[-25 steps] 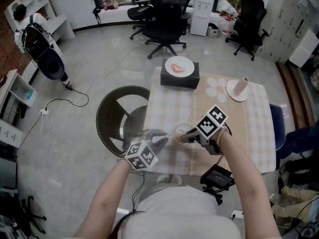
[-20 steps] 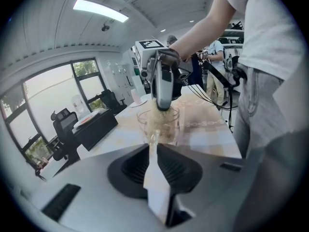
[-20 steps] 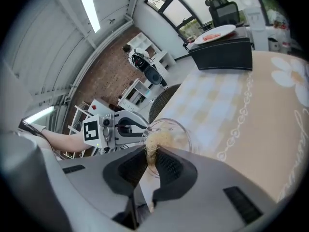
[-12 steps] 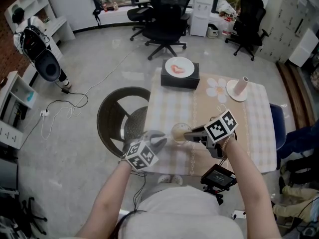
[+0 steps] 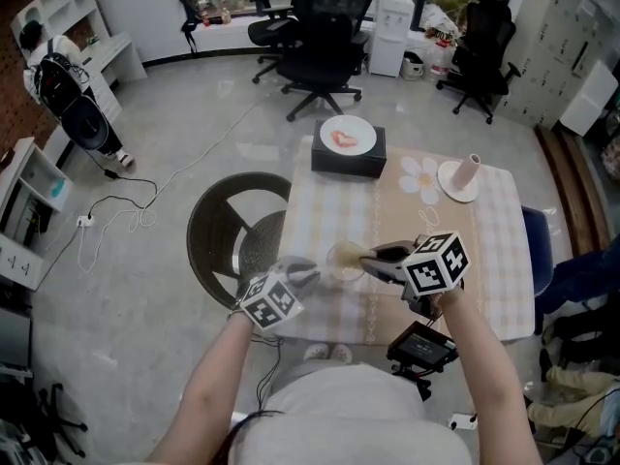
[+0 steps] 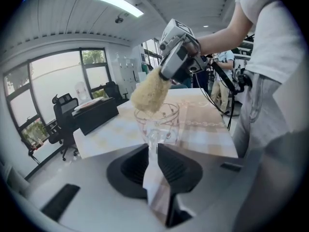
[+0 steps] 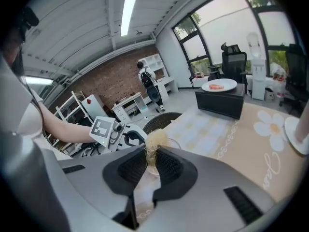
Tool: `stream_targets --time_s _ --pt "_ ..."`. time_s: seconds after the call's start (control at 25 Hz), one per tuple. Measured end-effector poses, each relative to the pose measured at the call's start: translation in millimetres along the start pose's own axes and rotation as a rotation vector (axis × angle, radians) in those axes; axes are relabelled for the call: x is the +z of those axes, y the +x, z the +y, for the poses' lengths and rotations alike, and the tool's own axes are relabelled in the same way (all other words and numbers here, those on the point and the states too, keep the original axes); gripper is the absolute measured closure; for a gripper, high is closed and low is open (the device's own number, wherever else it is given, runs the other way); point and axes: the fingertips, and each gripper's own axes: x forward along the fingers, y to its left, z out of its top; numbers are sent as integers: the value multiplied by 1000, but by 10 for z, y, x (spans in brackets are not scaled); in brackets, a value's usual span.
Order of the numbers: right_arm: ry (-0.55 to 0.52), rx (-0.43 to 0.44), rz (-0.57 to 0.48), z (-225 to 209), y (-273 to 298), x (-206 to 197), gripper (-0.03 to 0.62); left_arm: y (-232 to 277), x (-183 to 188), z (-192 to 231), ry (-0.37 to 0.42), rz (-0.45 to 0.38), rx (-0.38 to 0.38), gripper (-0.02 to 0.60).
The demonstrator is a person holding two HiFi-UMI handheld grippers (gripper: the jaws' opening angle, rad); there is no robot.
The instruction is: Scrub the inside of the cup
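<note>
A clear glass cup (image 5: 344,260) with a faint printed pattern hangs over the table's near left part. My left gripper (image 5: 308,271) is shut on its wall; in the left gripper view the glass (image 6: 157,124) sits between the nearly closed jaws (image 6: 152,146). My right gripper (image 5: 371,255) is shut on a pale fibrous scrubber (image 6: 149,93), whose tuft sits at the cup's rim, reaching in from the right. In the right gripper view the scrubber (image 7: 154,141) is pinched between the jaws, with the cup's rim (image 7: 169,143) just beyond and the left gripper's marker cube (image 7: 102,128) behind.
The checked tablecloth table (image 5: 484,260) holds a black box (image 5: 347,155) with a white plate on top and a white saucer with an upright tube (image 5: 463,174). A dark round basket (image 5: 232,231) stands left of the table. A black device (image 5: 421,345) sits at the near edge.
My right gripper has risen and rolled, drawing back toward me. The scrubber has come up from deeper in the cup to its rim. The left gripper and cup barely moved.
</note>
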Motion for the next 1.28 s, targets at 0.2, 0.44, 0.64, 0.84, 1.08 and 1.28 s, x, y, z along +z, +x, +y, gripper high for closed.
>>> stream_targets --time_s 0.2,0.44,0.64,0.84,1.08,1.28 --pt "-193 0 -97 148 23 186 542 -12 5 -26 -19 10 -38 526" --pt "-391 -10 -144 294 112 257 542 -58 17 -17 -12 19 -54 515" --pt "-590 -54 -93 363 272 139 542 -45 50 -51 -36 22 -101 491" --pt "-663 -44 -28 384 380 2 542 -22 28 -15 -46 30 -87 505" --pt "-662 -101 -28 306 404 56 542 -21 35 0 -37 26 -90 523" --pt "-626 -161 -33 168 410 121 542 -10 37 -5 -35 28 -92 523"
